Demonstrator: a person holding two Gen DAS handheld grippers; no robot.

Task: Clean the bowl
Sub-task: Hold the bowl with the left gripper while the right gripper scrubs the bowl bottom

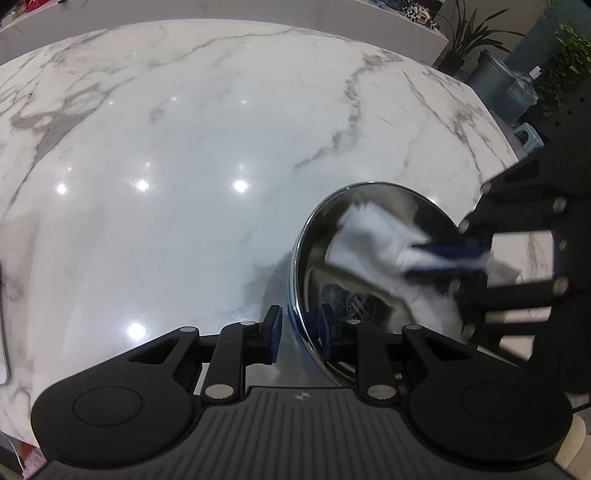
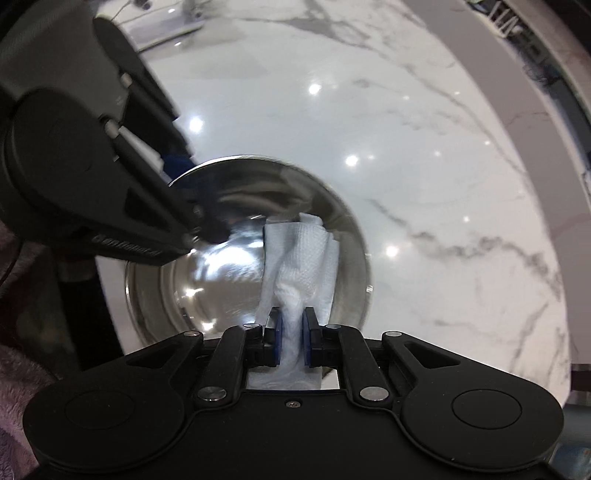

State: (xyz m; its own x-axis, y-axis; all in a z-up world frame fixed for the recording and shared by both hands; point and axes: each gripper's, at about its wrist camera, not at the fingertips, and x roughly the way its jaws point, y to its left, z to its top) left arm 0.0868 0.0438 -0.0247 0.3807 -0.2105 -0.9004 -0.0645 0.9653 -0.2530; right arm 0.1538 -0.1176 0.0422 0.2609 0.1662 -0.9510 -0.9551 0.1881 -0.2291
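Steel bowl (image 1: 373, 273) on the marble table (image 1: 184, 147), lower right of the left view. Left gripper (image 1: 298, 334) pinches the bowl's rim between nearly closed fingers. Right gripper (image 2: 291, 339), at centre bottom, is clamped on a white paper towel (image 2: 299, 258) lying inside the bowl.

A white marble table (image 1: 192, 122) with grey veins filled most of the scene, its polished top carrying several round glints of overhead light. Beyond its far edge ran a low white ledge (image 1: 258, 11). At far right stood a potted plant (image 1: 467, 37) with long leaves, a grey-blue bin (image 1: 498, 79), leafy greenery (image 1: 570, 55) and a small pale green stool (image 1: 526, 134) on the floor.
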